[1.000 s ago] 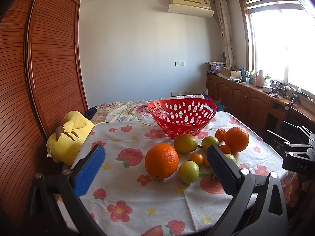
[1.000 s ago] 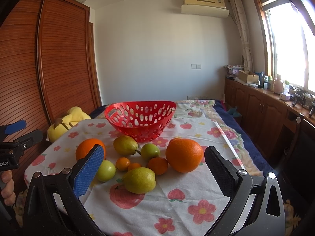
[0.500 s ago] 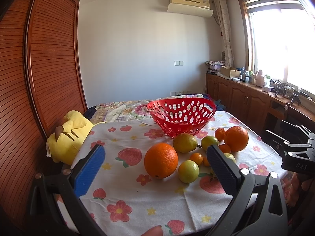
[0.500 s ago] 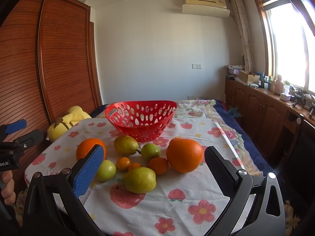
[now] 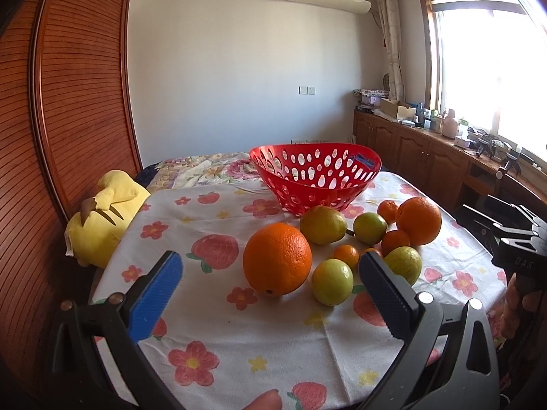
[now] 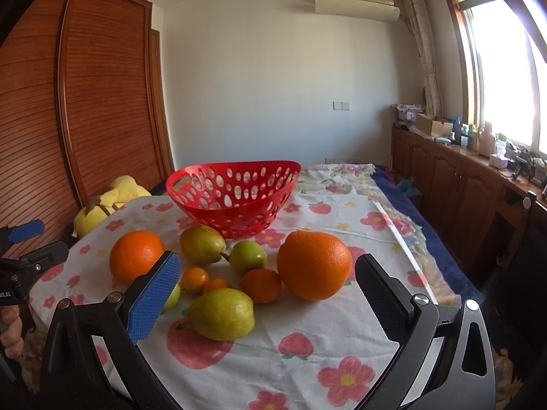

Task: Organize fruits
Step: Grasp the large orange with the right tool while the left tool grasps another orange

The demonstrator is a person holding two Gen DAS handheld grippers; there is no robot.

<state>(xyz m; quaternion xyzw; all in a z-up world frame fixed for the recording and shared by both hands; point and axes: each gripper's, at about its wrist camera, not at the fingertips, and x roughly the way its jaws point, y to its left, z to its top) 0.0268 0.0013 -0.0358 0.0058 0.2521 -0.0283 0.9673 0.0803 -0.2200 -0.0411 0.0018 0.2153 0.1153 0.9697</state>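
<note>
A red perforated basket stands empty at the back of the table; it also shows in the right wrist view. In front of it lie loose fruits: a big orange, a second big orange, a pear, a yellow-green pear, green fruits and small tangerines. My left gripper is open and empty, just short of the near orange. My right gripper is open and empty, in front of the fruits.
The table carries a white cloth with flowers and strawberries. A yellow plush toy sits at its left edge beside a wooden wardrobe. Wooden cabinets run along the right wall under the window.
Both grippers have crept slightly forward toward the fruits. Nothing has been picked up or moved.
</note>
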